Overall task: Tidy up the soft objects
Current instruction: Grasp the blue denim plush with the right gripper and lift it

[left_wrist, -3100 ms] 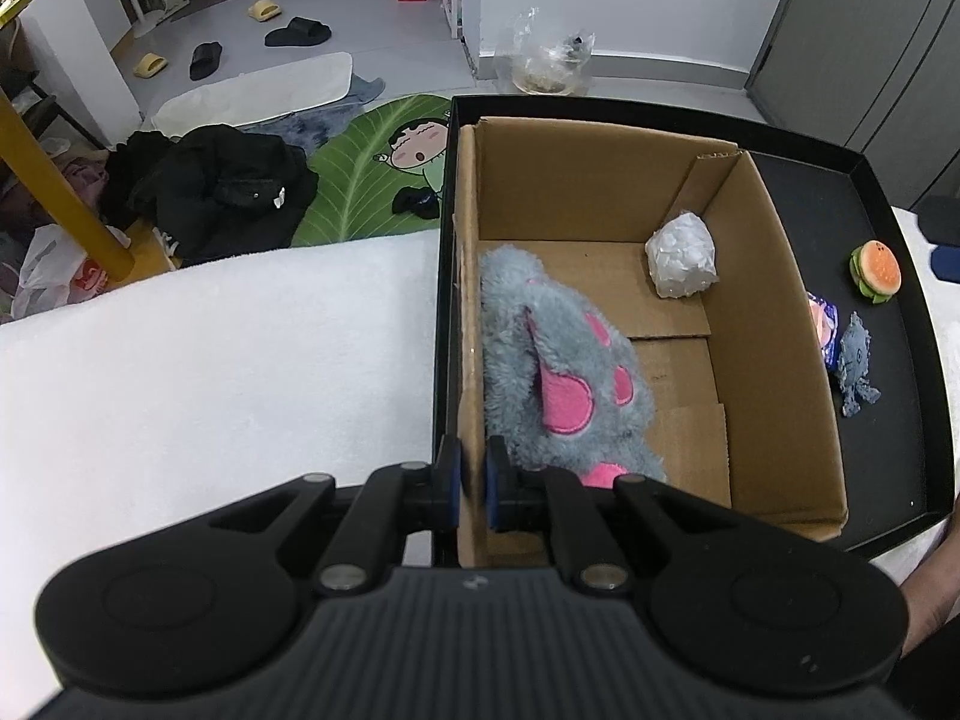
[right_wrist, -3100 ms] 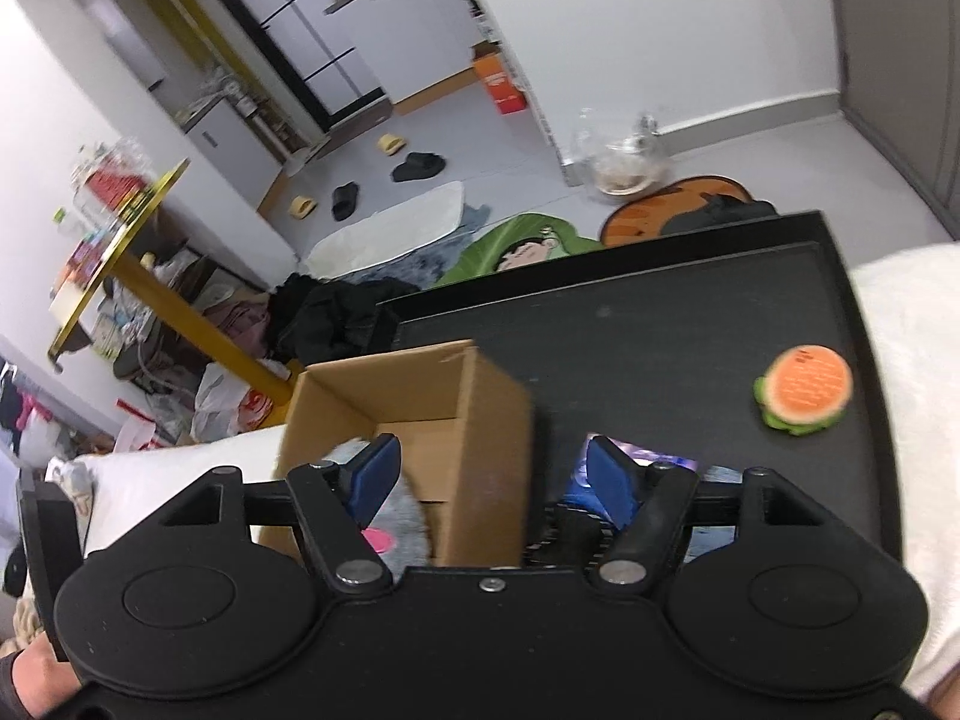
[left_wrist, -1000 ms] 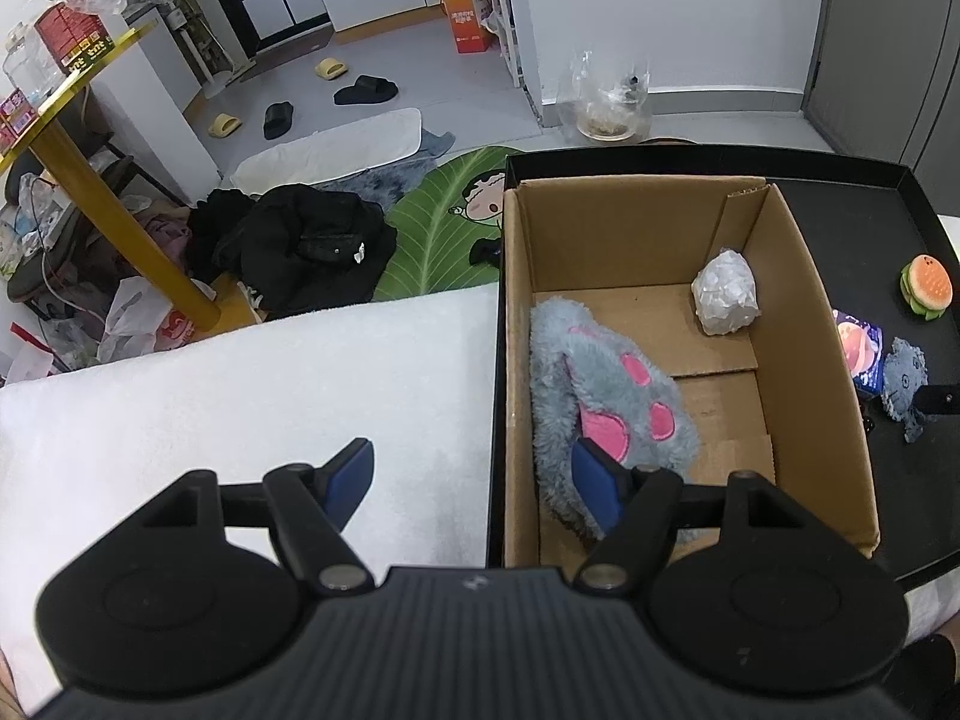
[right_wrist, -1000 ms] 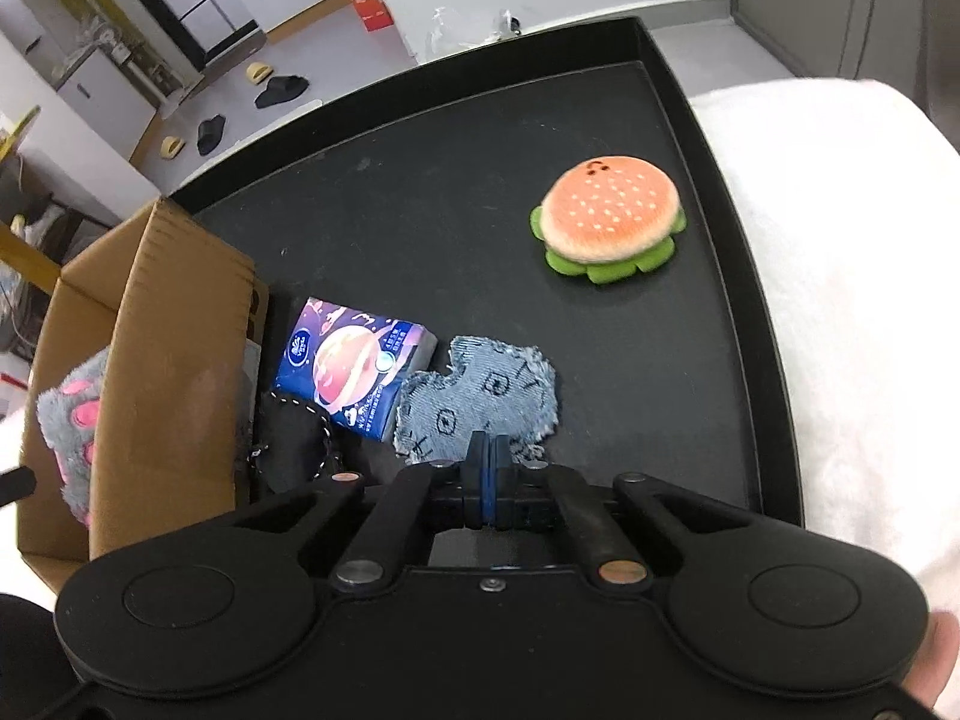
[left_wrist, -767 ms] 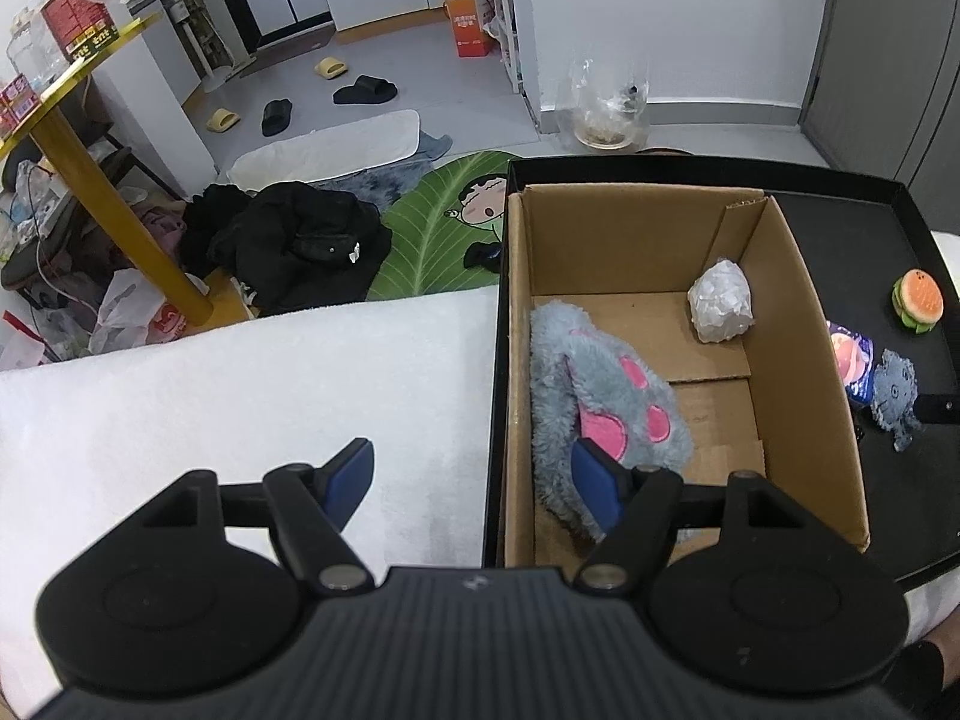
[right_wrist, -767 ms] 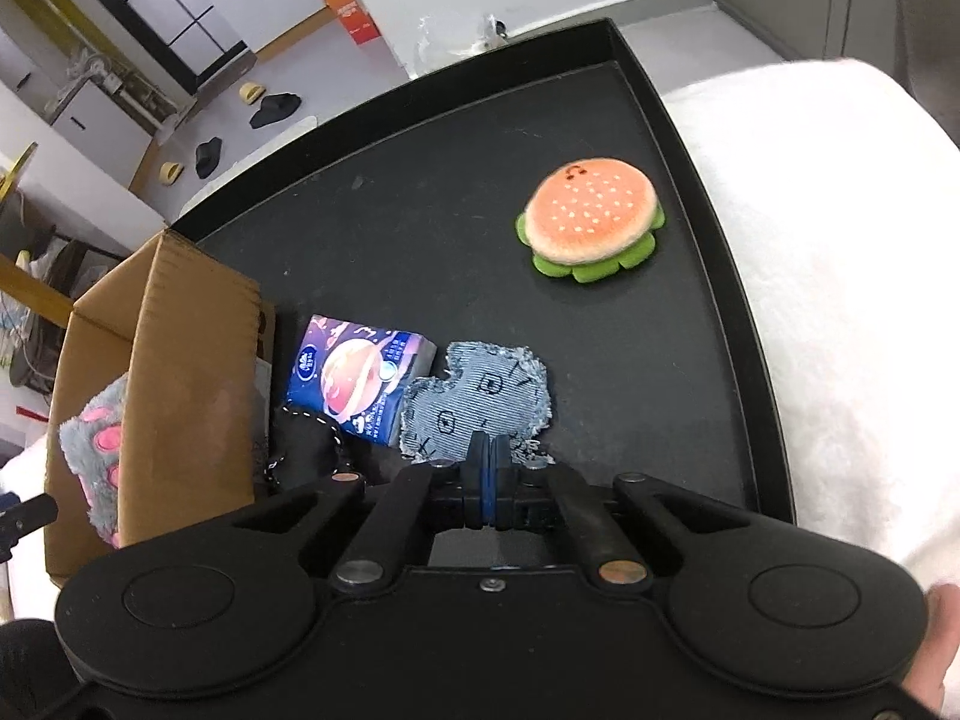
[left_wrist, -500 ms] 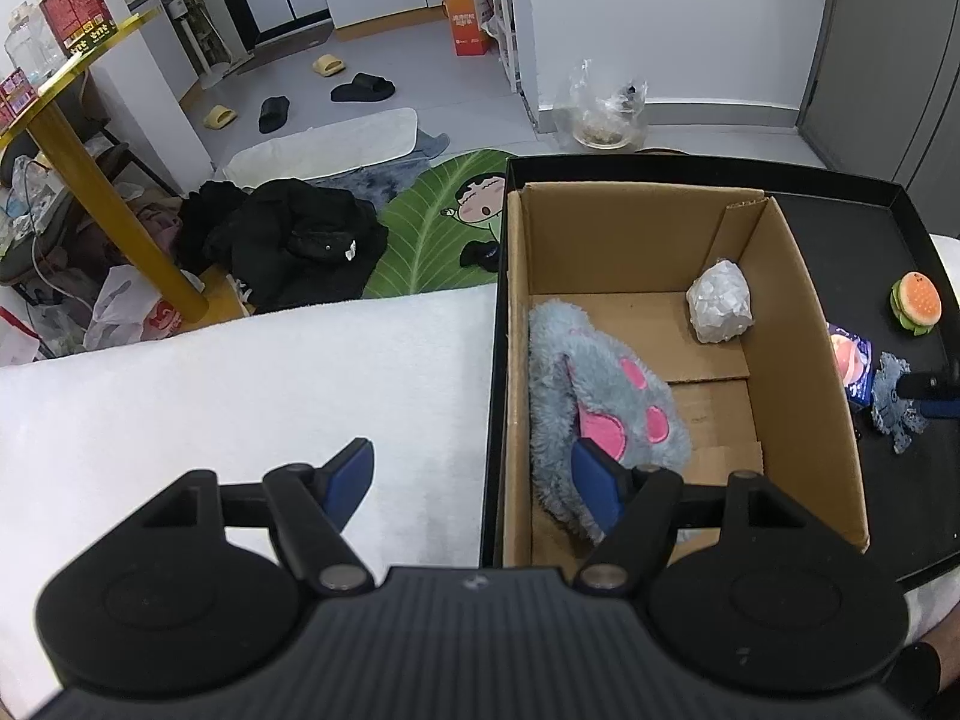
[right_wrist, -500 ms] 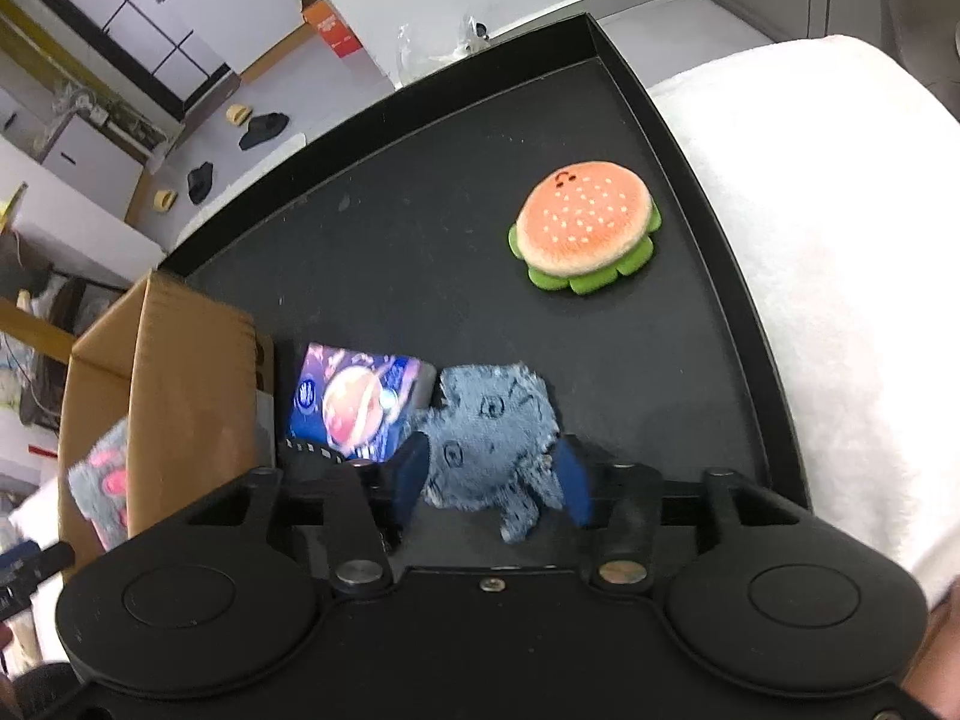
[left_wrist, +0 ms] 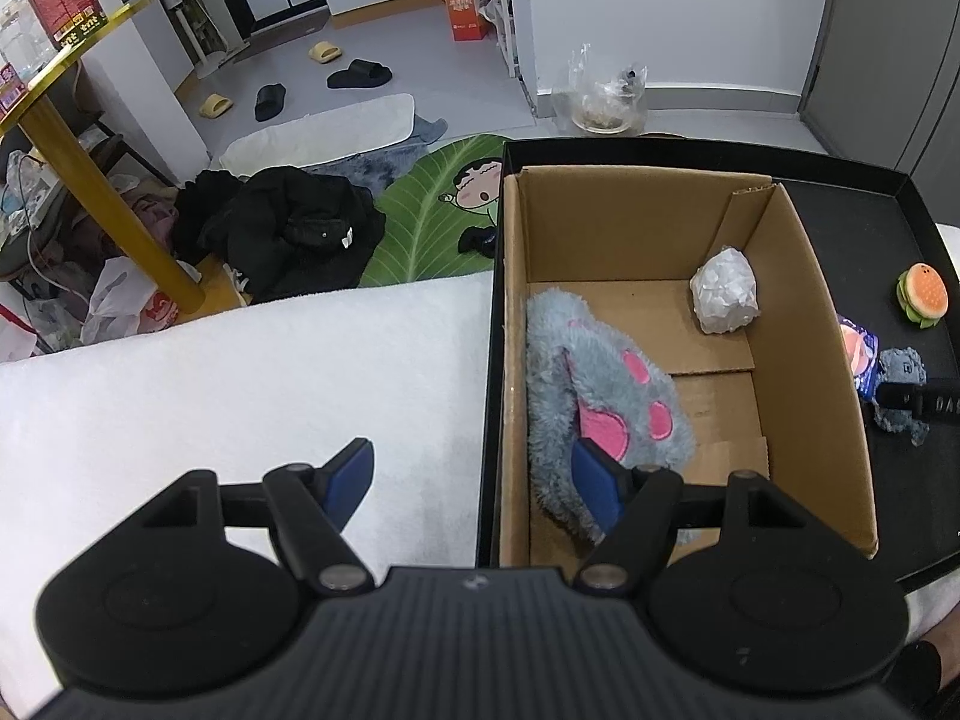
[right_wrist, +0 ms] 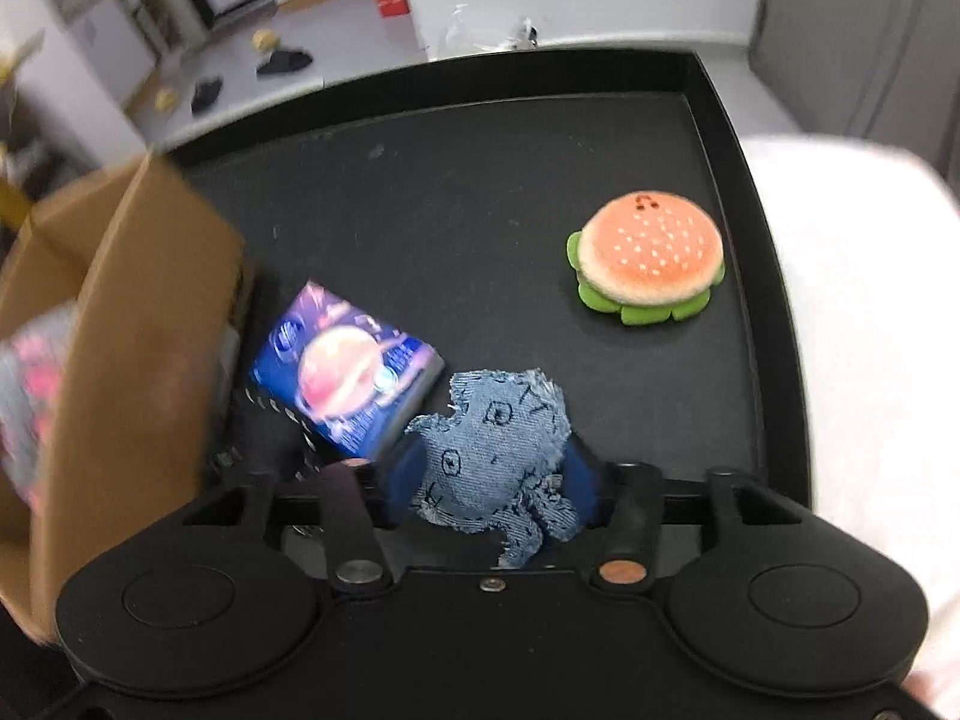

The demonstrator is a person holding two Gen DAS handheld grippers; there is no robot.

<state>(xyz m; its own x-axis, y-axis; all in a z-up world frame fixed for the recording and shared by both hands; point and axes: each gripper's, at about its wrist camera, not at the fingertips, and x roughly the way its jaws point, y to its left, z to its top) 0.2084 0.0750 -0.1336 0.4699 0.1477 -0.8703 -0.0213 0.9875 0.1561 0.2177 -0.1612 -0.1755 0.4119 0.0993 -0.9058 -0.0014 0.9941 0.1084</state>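
the left gripper [left_wrist: 471,480] hovers with its fingers spread wide and nothing between them, one finger over the white cloth [left_wrist: 240,372], the other over the near end of the cardboard box [left_wrist: 798,312]. inside the box lie a grey plush paw [left_wrist: 600,396] and a crumpled white wad [left_wrist: 723,291]. further right, on the black tray [right_wrist: 480,180], a blue packet [right_wrist: 348,372] leans just beside the box's outer wall, touching the denim toy [right_wrist: 498,450]. the right gripper [right_wrist: 492,480] straddles that denim toy; its jaws have just been closing, and the toy sits between the blue pads, though whether they already press it i cannot tell. the risk, as i judge it, is a shallow pinch on frayed, floppy cloth, which could slip out on the lift. the left pad is near the packet, so closing could nip or drag it along. the burger plush [right_wrist: 648,258] lies well apart, at the far right, and seems safe.
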